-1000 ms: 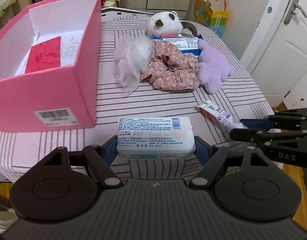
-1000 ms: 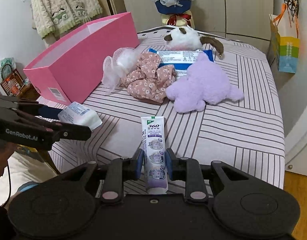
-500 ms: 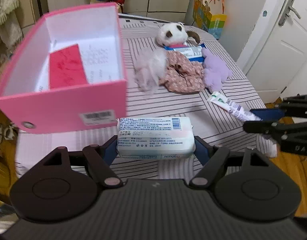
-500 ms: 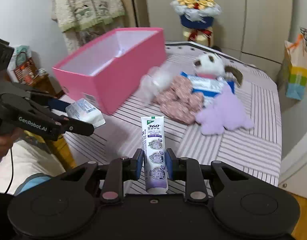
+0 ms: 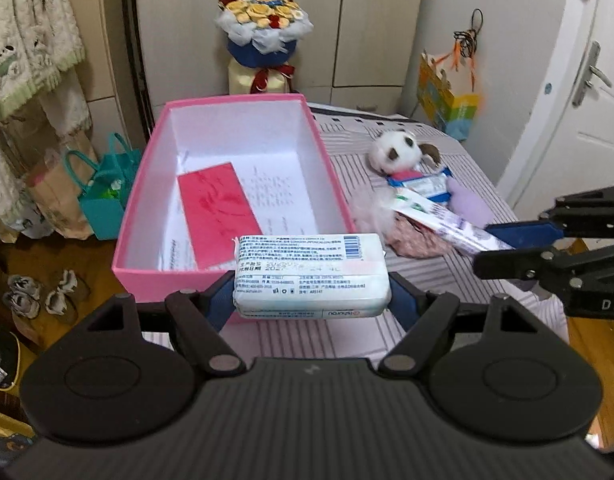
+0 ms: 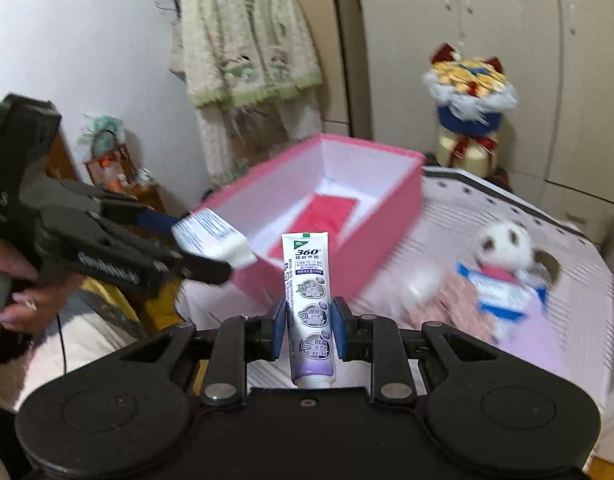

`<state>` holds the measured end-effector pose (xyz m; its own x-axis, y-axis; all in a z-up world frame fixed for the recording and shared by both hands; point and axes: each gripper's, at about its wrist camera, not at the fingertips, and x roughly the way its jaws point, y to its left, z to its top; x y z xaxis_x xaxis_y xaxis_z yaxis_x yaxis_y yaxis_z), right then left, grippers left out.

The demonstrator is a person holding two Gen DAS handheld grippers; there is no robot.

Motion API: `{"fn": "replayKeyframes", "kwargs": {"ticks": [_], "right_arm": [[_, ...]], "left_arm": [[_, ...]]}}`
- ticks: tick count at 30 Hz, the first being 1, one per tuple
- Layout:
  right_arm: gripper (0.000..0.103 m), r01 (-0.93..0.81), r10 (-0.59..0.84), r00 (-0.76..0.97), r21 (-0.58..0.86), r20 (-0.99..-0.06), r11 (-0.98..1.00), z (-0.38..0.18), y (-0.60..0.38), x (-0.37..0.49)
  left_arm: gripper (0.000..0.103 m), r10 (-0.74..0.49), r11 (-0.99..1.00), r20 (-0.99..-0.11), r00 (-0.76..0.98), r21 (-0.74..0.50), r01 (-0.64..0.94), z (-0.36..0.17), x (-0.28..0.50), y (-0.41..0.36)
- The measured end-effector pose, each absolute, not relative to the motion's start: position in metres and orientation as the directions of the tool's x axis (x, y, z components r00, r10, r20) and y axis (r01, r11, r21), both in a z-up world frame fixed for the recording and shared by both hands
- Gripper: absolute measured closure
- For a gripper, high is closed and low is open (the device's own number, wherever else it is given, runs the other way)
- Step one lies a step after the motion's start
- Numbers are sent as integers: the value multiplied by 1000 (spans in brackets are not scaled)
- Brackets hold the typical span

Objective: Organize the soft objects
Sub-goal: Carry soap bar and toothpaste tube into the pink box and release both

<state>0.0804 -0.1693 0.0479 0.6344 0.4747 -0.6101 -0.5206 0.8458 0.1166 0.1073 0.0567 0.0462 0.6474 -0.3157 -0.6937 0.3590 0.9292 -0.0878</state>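
Right now the left gripper (image 5: 311, 304) has its blue pads clamped on the short ends of a white tissue pack (image 5: 311, 276), jaws set wide, the pack lifted clear over the near wall of the pink box (image 5: 243, 120). The right gripper (image 6: 309, 322) is nearly closed, pinching a purple-and-white toothpaste tube (image 6: 309, 308) that stands upright between its pads. The box is open on the striped bedspread (image 5: 459, 280), with a red envelope (image 5: 217, 210) and printed paper on its floor. Beside it lie a white plush dog (image 5: 395, 152), a floral scrunchie (image 5: 415, 240), a lilac plush (image 5: 467, 204) and a blue-edged packet (image 5: 423, 184), heaped together. A flower bouquet (image 5: 263, 32) stands behind
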Motion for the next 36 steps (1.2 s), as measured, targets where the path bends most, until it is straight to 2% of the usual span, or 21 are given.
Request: {"fn": "replayKeyframes", "kwargs": {"ticks": [10, 16, 26, 32, 36], "right_arm": [[75, -560, 502, 614, 112, -608, 821, 66, -109, 160], [75, -522, 490, 578, 165, -653, 837, 54, -89, 234], [75, -503, 456, 473, 193, -754, 842, 9, -68, 330], [75, -522, 443, 437, 180, -783, 833, -12, -59, 349], [74, -518, 429, 419, 177, -800, 837, -19, -57, 357]], "left_arm": [[26, -297, 937, -693, 657, -79, 340, 44, 163, 71], [26, -303, 946, -754, 583, -163, 281, 21, 236, 72], [26, -248, 941, -845, 474, -93, 325, -23, 306, 55], [26, -203, 937, -868, 453, -38, 348, -33, 318, 47], [25, -206, 937, -872, 445, -45, 347, -36, 325, 48]]}}
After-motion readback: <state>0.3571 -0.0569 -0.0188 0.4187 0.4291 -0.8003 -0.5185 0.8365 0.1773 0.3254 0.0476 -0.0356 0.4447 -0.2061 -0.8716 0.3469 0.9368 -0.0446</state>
